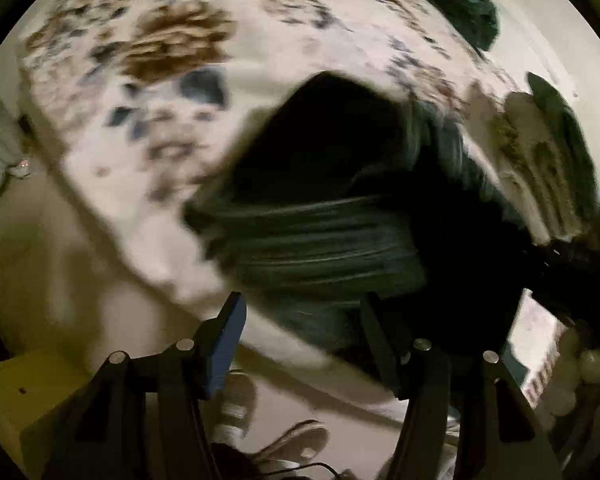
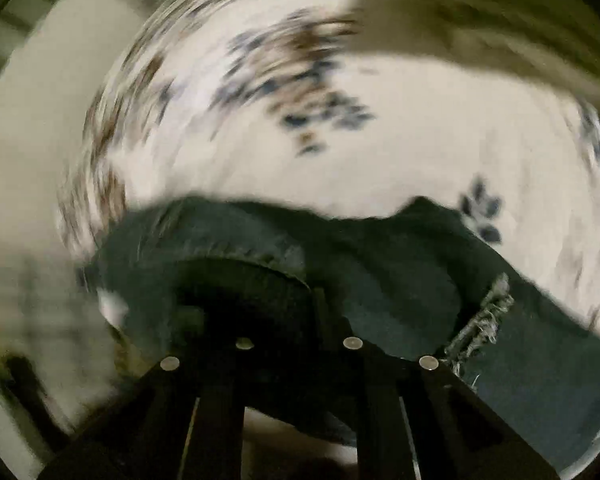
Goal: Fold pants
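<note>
The dark grey pants (image 1: pixel 324 240) lie bunched and motion-blurred on a bed with a white cover printed in brown and blue flowers (image 1: pixel 139 80). My left gripper (image 1: pixel 302 308) hangs over the near edge of the pants with its jaws apart. Its blue pad (image 1: pixel 223 344) is bare, and cloth reaches only the right finger (image 1: pixel 380 340). In the right wrist view the pants (image 2: pixel 400 280) drape over my right gripper (image 2: pixel 310 304), whose fingers have closed together on a fold of the cloth, fingertips buried in it. A frayed rip (image 2: pixel 484 320) shows to the right.
Another dark green garment (image 1: pixel 468 4) lies at the far side of the bed, and a pale and green pile of clothes (image 1: pixel 540 148) lies to the right. A yellow box (image 1: pixel 23 392) and shoes (image 1: pixel 291 440) sit on the pale floor below the bed edge.
</note>
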`<state>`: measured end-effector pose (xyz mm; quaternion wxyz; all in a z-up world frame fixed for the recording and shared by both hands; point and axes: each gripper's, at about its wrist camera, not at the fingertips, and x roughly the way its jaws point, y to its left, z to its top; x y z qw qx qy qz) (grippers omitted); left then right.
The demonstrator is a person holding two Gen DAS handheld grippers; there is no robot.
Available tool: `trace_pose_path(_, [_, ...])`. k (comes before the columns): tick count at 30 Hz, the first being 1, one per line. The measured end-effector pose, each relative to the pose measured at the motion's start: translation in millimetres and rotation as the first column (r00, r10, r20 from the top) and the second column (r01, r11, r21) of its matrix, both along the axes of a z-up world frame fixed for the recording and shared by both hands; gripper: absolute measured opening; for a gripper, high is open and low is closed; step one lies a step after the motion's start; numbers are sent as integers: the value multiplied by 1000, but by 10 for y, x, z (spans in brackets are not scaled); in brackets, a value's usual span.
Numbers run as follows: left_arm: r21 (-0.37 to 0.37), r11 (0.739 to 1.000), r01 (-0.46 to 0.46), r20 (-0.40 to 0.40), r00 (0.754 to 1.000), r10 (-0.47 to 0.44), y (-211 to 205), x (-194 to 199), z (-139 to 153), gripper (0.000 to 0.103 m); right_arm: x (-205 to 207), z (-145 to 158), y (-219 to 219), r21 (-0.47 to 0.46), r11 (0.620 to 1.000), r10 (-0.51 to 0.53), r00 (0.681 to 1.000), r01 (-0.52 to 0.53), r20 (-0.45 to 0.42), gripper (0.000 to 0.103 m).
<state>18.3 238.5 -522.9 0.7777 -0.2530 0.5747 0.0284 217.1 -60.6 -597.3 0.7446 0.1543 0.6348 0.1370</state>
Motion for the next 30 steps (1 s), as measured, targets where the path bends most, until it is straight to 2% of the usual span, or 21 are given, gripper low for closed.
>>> trace_pose_path(2, [-23,999,43,2,999,-43,-210,134,3,57,110,-15,-210,29,997,-66,997,66,-29,13])
trace_pose_path(5, [-7,995,103,-7,995,-103,-455,297,-90,57,166,-24,-266,21,997,-78,997,78,-30,12])
trace_pose_path(7, [31,994,101,-37,994,-99,-470,416,-263,57,179,-19,-296,17,997,-77,997,78,-25,12])
trace_pose_path(9, [73,996,56,-61,997,-52,-315,519,-401,57,176,-21,-310,15,996,-91,996,91,-20,12])
trace_pose_path(10, [71,997,33,-64,998,-29,-227,535,-435,55,187,-29,-319,23,994,-110,994,111,-23,12])
trace_pose_path(12, [-61,998,-16,-76,997,12,-1,553,-538,56,252,-75,-379,59,981,-185,982,187,-45,12])
trace_pose_path(13, [-80,997,-15,-75,997,9,31,539,-528,56,301,-132,-422,83,972,-216,974,221,-68,12])
trace_pose_path(17, [-73,995,73,-50,996,-76,-48,409,-250,54,471,-445,-615,123,930,-324,931,346,-167,12])
trace_pose_path(19, [-77,993,85,-45,995,-88,-63,362,-169,54,567,-665,-669,144,906,-354,898,399,-262,13])
trace_pose_path(20, [-82,994,73,-44,996,-77,-39,353,-169,54,628,-731,-678,155,905,-340,893,396,-296,13])
trace_pose_path(22, [-140,990,27,-58,998,-35,50,371,-245,54,681,-666,-633,145,935,-277,922,323,-271,13])
trace_pose_path(24, [-274,960,-63,-79,996,43,142,366,-362,54,621,-479,-537,118,971,-183,964,208,-192,13])
trace_pose_path(27, [-355,926,-127,-73,991,109,180,414,-402,54,417,-284,-388,48,997,-60,989,67,-133,15])
trace_pose_path(29, [-430,883,-188,-88,982,167,245,418,-441,54,292,-226,-338,20,1000,-11,993,14,-121,21])
trace_pose_path(30, [-477,847,-234,-111,972,206,307,391,-477,54,216,-199,-331,28,1000,5,994,-1,-113,28])
